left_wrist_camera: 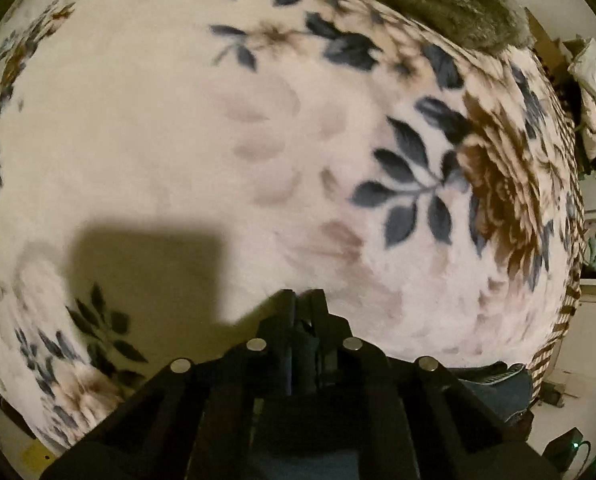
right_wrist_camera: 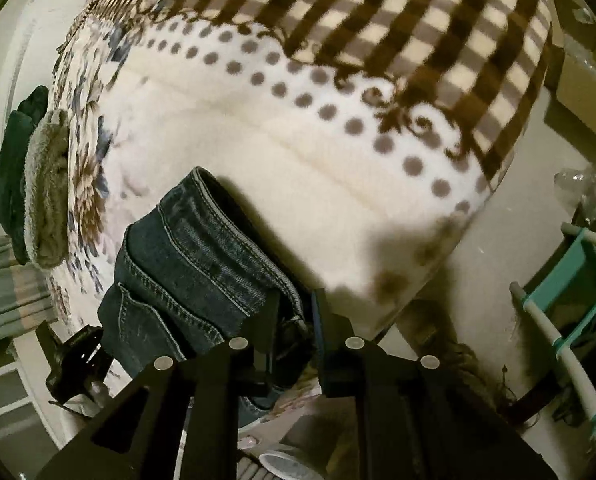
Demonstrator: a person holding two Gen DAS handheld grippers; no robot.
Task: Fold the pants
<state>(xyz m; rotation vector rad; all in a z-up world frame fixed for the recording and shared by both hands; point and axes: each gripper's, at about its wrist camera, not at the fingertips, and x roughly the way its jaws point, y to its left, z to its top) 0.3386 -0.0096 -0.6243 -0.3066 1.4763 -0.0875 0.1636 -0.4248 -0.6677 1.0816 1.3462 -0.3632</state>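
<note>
Pants gripped at both ends over the bed; folding apparently at an early stage.

The right gripper (right_wrist_camera: 304, 320) clenches the waistband of the jeans (right_wrist_camera: 186, 256), which lie bunched at the blanket's (right_wrist_camera: 298, 184) edge. The left gripper (left_wrist_camera: 304, 312) is clenched, with dark cloth between its jaws, probably the same jeans. No finished fold shows; smoothing and folding appear to remain.

Soft cloth and matt black plastic

The blanket (right_wrist_camera: 258, 148) is plush, fuzzy fleece with a matt nap. The jeans (right_wrist_camera: 186, 248) are coarse dark denim with raised stitched seams. The right gripper (right_wrist_camera: 296, 320) and left gripper (left_wrist_camera: 304, 312) look like matt black plastic, set with small shiny metal discs. A grey-green shaggy pile cushion (right_wrist_camera: 46, 188) lies beside the blanket.
</note>
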